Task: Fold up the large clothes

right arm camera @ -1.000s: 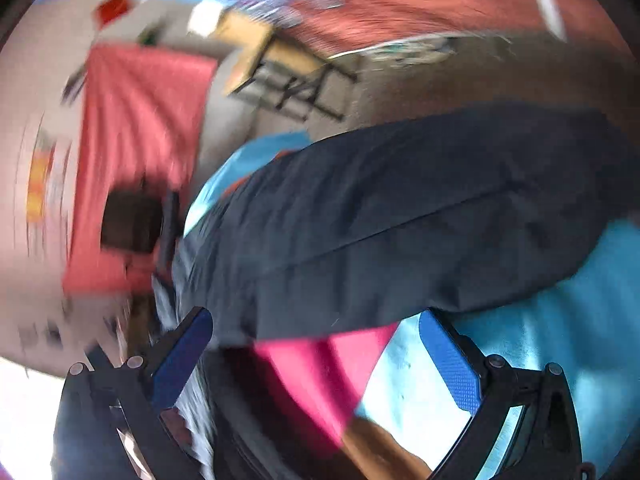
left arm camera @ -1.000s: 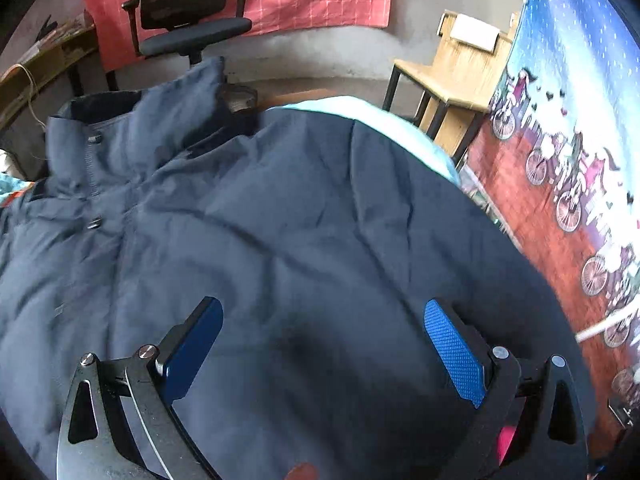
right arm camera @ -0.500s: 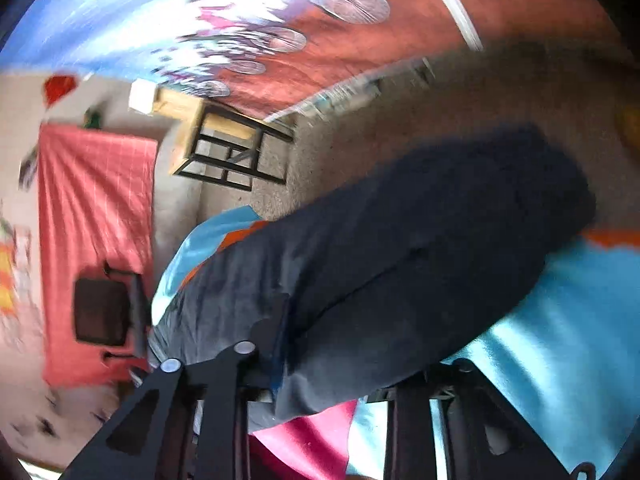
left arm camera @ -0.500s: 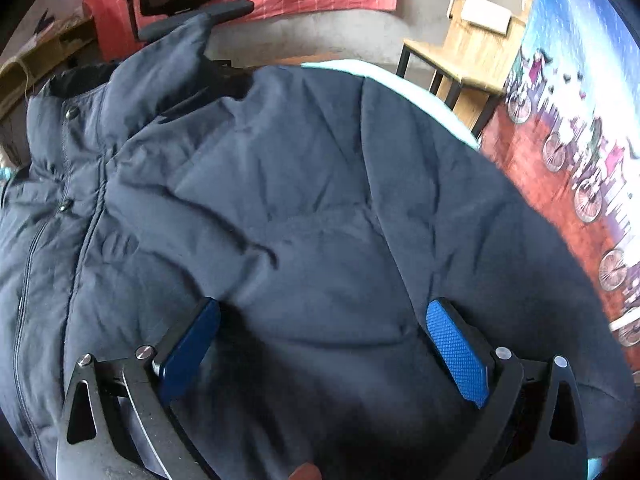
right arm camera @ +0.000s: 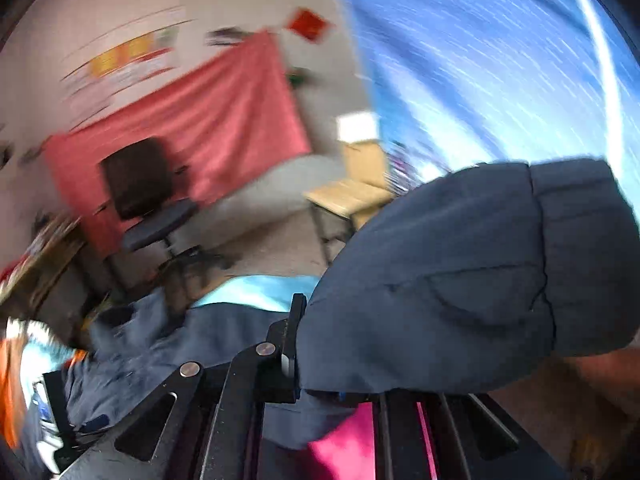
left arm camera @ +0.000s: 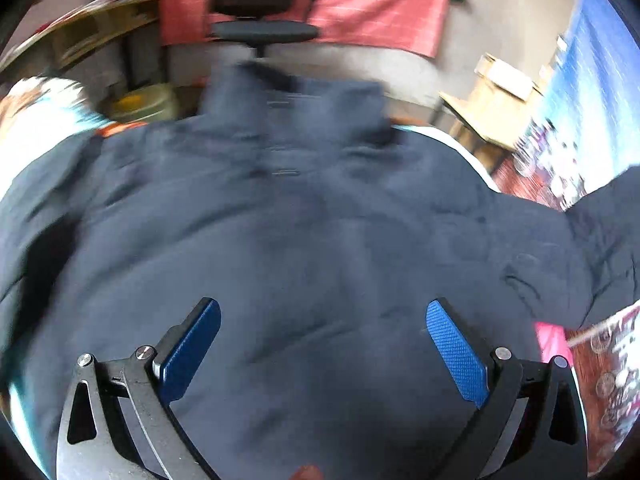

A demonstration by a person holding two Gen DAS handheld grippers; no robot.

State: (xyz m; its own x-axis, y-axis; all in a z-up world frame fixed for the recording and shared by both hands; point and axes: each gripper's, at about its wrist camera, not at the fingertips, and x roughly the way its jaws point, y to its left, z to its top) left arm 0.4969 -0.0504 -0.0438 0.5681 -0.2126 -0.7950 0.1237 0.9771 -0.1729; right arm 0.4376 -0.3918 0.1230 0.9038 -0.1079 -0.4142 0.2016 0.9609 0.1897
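Note:
A large navy padded jacket (left arm camera: 320, 240) lies spread on the table, collar at the far side, front snaps running down the middle. My left gripper (left arm camera: 322, 350) is open and empty, low over the jacket's lower body. My right gripper (right arm camera: 336, 376) is shut on the jacket's sleeve (right arm camera: 460, 280) and holds it lifted; the sleeve's cuff end bulges up to the right. The same raised sleeve shows at the right edge of the left wrist view (left arm camera: 608, 240).
A light blue table cover (right arm camera: 256, 292) shows beyond the jacket. A black office chair (left arm camera: 260, 8) stands behind the table before a red cloth. A wooden side table (left arm camera: 492, 112) is at the far right. A pink piece (right arm camera: 344, 448) lies under my right gripper.
My right gripper has shut on the sleeve and lifted it, swinging up and toward the jacket body. My left gripper has shifted left, toward the jacket's middle, still open.

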